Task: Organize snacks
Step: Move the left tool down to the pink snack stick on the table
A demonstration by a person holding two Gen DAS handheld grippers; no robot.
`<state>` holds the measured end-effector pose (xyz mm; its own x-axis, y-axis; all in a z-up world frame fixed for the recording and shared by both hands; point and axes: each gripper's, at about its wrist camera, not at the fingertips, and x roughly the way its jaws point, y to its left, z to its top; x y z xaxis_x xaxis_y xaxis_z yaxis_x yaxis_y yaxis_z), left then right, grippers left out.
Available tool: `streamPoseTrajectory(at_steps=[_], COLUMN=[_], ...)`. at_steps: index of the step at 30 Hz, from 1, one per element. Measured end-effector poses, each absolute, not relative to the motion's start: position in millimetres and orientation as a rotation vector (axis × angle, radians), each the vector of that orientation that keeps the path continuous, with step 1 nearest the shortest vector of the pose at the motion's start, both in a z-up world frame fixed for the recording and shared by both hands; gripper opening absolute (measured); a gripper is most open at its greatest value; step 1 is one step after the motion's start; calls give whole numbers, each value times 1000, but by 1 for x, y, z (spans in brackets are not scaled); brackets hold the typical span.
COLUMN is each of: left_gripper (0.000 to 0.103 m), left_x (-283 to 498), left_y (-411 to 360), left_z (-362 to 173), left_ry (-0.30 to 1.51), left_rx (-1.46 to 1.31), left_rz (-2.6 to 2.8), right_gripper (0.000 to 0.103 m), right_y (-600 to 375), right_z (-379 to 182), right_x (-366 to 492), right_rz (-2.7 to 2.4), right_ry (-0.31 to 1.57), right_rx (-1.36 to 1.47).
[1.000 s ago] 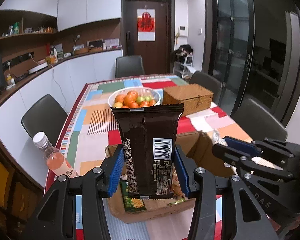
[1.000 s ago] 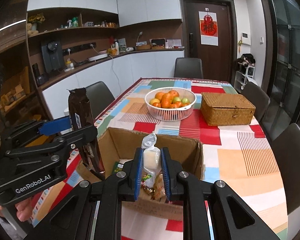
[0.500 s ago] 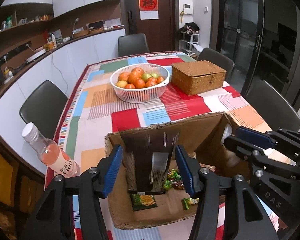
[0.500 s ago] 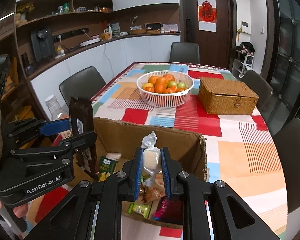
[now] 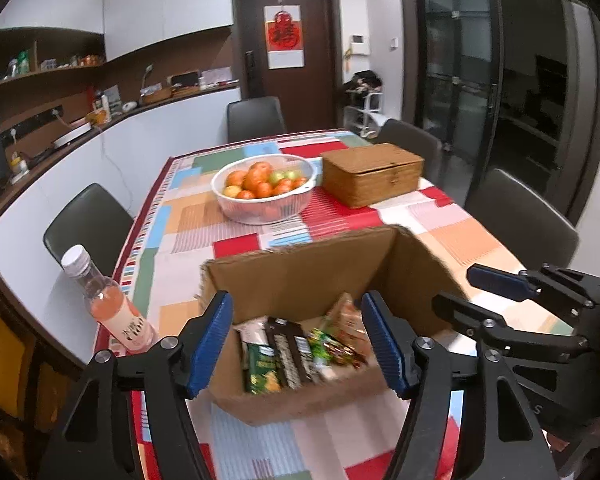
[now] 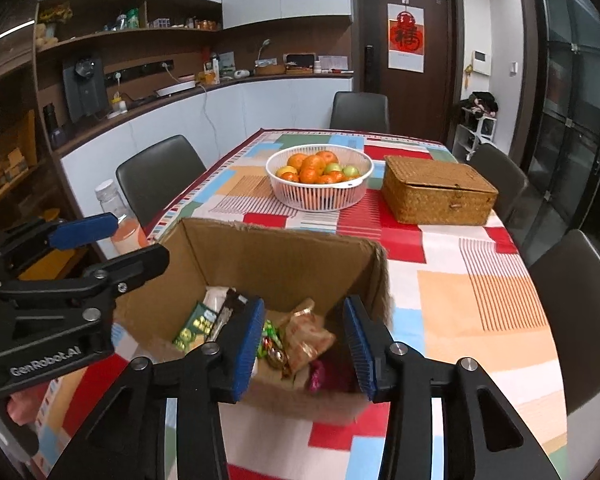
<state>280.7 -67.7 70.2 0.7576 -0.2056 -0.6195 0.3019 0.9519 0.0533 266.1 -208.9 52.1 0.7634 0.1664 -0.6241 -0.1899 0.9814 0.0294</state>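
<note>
Both grippers' fingers (image 5: 214,340) have just spread, empty, above the snack-filled cardboard box (image 5: 308,268).

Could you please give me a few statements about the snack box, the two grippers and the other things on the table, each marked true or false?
1. The left gripper grips a dark snack bar. False: its fingers have just been opening and nothing is between them; the dark snack bar lies in the cardboard box.
2. The right gripper holds nothing. True: its jaws have just been opening and are empty.
3. The fruit basket stands inside the cardboard box. False: it stands on the tablecloth beyond the box.
4. The wicker box has its lid shut. True.
5. The pink drink bottle lies on its side. False: it stands upright near the table's edge.
</note>
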Motion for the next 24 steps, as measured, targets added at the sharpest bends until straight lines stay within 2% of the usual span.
streamPoseTrajectory(at_steps=[7, 10, 14, 24], left_gripper=[69, 69, 70, 70], left_x=[239, 223, 202, 168], left_y=[-90, -101, -118, -156], left_z=[68, 64, 52, 3], left_ry=[625, 621, 635, 740], left_rx=[179, 203, 252, 372], left_rz=[-359, -400, -469, -606], right_gripper=[43, 48, 48, 48], right_y=[-234, -246, -261, -289], right_z=[50, 47, 39, -13], right_x=[216, 196, 173, 132], right_rz=[161, 126, 92, 26], right_ry=[661, 660, 673, 833], right_rx=[4, 21, 33, 37])
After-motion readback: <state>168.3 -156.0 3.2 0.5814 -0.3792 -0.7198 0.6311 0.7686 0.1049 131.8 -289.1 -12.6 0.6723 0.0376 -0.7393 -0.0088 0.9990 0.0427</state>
